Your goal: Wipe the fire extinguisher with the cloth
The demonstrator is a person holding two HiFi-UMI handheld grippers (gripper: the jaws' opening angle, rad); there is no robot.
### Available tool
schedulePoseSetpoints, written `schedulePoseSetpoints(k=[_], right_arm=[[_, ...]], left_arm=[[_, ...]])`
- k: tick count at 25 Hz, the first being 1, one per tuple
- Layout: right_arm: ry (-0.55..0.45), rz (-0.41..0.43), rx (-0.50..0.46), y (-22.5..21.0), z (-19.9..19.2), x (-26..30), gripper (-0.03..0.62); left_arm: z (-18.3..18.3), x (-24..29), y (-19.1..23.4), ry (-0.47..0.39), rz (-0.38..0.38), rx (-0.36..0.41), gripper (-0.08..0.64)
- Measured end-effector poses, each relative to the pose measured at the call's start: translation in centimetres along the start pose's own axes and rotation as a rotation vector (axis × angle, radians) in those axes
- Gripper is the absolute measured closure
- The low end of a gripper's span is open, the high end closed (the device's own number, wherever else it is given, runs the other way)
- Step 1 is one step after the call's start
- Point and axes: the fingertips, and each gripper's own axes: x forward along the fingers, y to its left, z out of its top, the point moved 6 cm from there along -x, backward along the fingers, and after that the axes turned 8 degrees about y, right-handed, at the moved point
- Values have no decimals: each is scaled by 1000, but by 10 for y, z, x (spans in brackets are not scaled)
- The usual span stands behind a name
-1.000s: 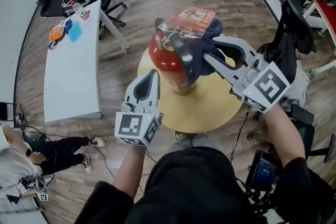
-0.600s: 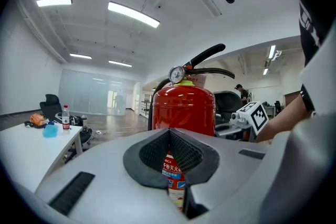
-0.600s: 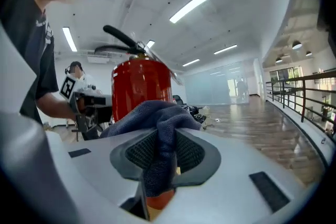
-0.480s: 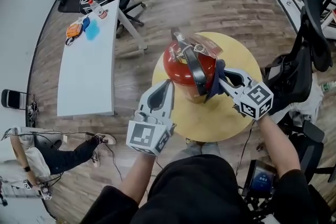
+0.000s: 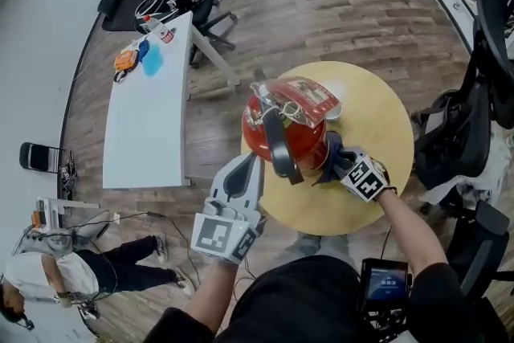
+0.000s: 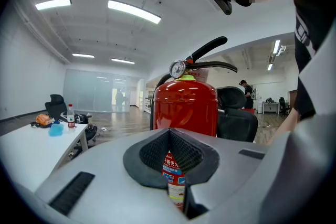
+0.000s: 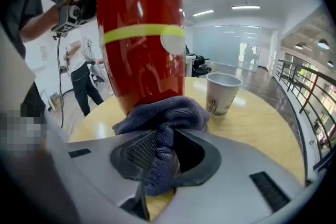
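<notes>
A long white table [image 5: 148, 124] is standing at the far left on the wooden floor. The left gripper [image 5: 254, 161] is hovering close beside the red fire extinguisher [image 5: 289, 142], its jaws together on nothing. The extinguisher is standing upright on the round yellow table [image 5: 377, 132]. The right gripper [image 5: 333, 163] is clamping the dark blue cloth [image 7: 160, 115] and pressing it against the cylinder's lower side. A paper cup [image 7: 221, 93] is standing nearby.
</notes>
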Motion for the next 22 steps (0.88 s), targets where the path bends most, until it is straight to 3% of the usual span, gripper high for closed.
schedulePoseSetpoints(k=[5, 9, 14, 18, 22], right_arm=[[-43, -1, 91, 3, -7, 0, 489], [-75, 21, 198, 34, -7, -2, 489], [-138, -30, 328, 57, 1, -11, 489], [-269, -76, 313, 76, 40, -51, 489], [-417, -136, 187, 92, 93, -119, 489]], left_arm=[[-5, 3, -2, 26, 9, 11, 537], [-8, 3, 2, 24, 19, 28, 537], [-8, 1, 0, 16, -9, 35, 537], [-12, -8, 10, 8, -62, 28, 537], [-16, -16, 17, -13, -138, 25, 537]])
